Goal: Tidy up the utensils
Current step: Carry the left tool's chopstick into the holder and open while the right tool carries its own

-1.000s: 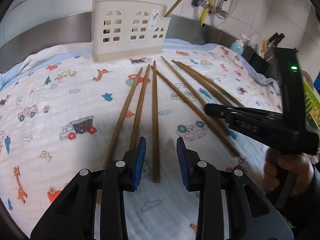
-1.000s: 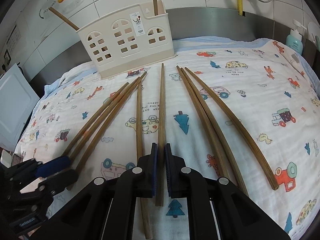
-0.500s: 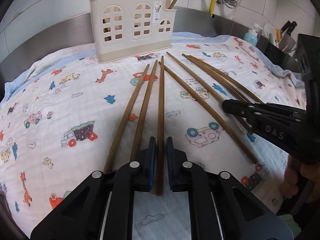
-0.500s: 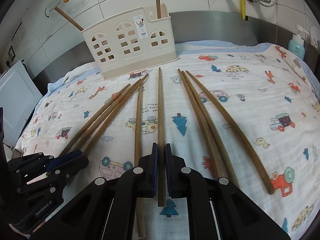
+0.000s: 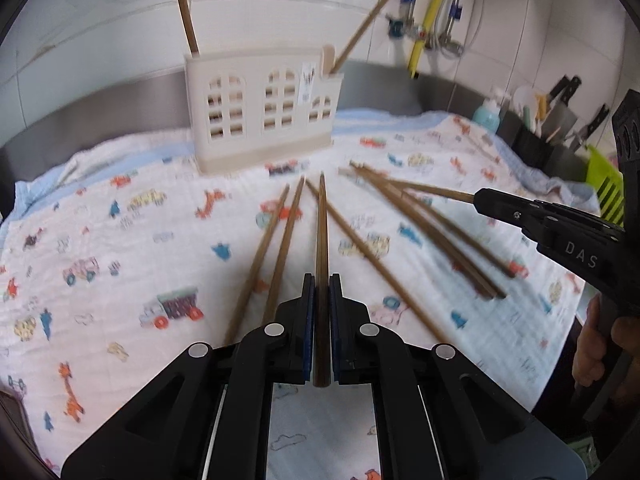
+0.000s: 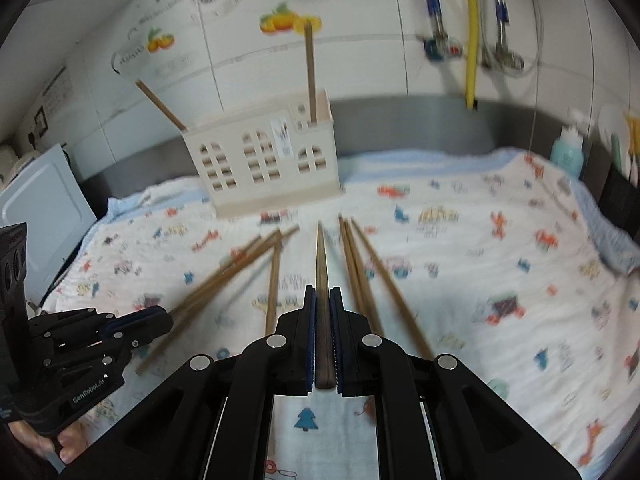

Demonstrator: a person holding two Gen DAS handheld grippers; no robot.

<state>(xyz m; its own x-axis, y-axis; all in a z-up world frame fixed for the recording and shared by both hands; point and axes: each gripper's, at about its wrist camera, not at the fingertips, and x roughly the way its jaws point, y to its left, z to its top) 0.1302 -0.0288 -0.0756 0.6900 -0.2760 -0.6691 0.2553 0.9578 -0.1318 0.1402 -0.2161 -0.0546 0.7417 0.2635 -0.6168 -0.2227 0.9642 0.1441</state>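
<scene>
Both claws have come up off the cloth since the earlier frames, each carrying a chopstick, and the left one has gone from spread to pinched.

Left claw (image 5: pixel 322 280): its blue pads are pressing together on a dark brown chopstick (image 5: pixel 321 236), which is pointing straight ahead toward the cream holder (image 5: pixel 262 116); the stick's butt end is showing just behind the pads. Two more chopsticks (image 5: pixel 276 248) are lying on the printed cloth (image 5: pixel 120 240) just left of it, and a loose fan of others (image 5: pixel 424 224) is lying to the right. The holder is standing at the far edge of the cloth, with one stick upright at its left end and one leaning out at its right.

Right claw (image 6: pixel 323 290): it is likewise pinching a single chopstick (image 6: pixel 321 256), aimed at the holder, with sticks lying on either side. In the left wrist view this claw is entering from the right, a stick projecting from its tip.

Motion blur is softening the cloth print and the lying sticks, so their exact count is uncertain. The holder's inner compartments are hidden behind its front wall. Only part of each hand is showing at the frame edges.
</scene>
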